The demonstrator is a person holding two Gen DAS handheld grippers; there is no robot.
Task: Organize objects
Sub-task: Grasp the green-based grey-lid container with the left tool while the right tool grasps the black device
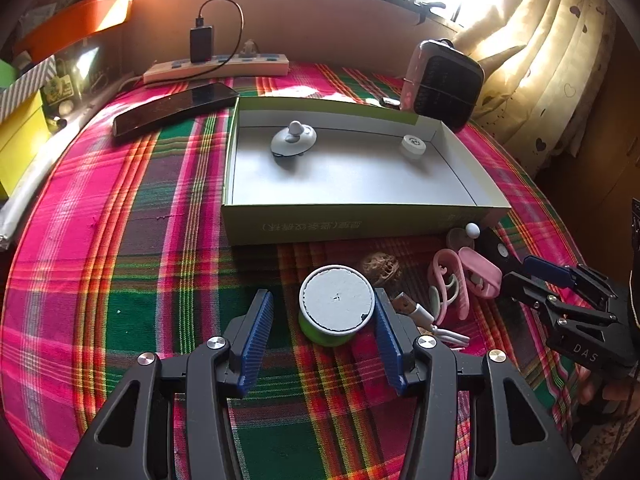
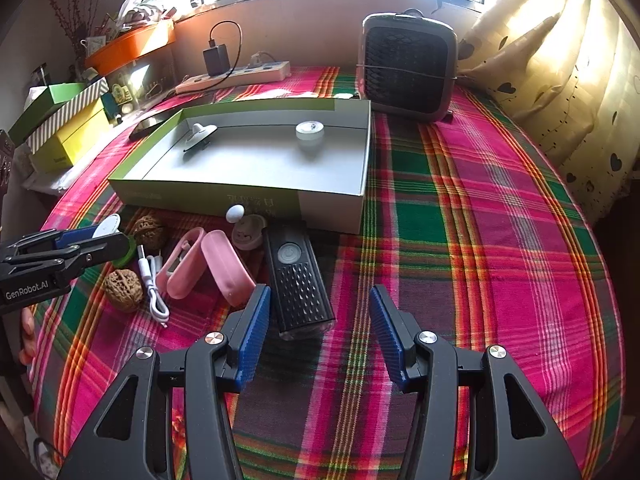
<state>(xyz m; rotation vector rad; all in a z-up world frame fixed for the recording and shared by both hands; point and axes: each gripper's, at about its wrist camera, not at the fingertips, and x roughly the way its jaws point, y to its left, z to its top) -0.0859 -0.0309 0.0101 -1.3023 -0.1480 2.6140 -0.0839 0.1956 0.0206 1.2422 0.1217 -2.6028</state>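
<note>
My left gripper [image 1: 325, 312] is open around a green spool with a white round top [image 1: 337, 299]; the right pad touches its rim, the left pad stands apart. My right gripper [image 2: 316, 310] is open and empty, just behind a black flashlight [image 2: 298, 278]. A shallow green box [image 1: 360, 222] [image 2: 256, 196] holds a grey suction knob [image 1: 293, 140] and a white cap [image 1: 413, 145]. In front of the box lie a pink case [image 2: 208, 270], two walnuts [image 2: 123, 290], a white cable [image 2: 154, 292] and a small pink holder with a white ball [image 2: 249, 230].
A plaid cloth [image 2: 480, 240] covers the table. A small heater [image 2: 408, 66] stands at the back right, a power strip with charger [image 2: 236, 74] at the back, a phone [image 1: 176, 109] left of the box. Coloured boxes [image 2: 68, 128] stack at the left edge. Curtains hang right.
</note>
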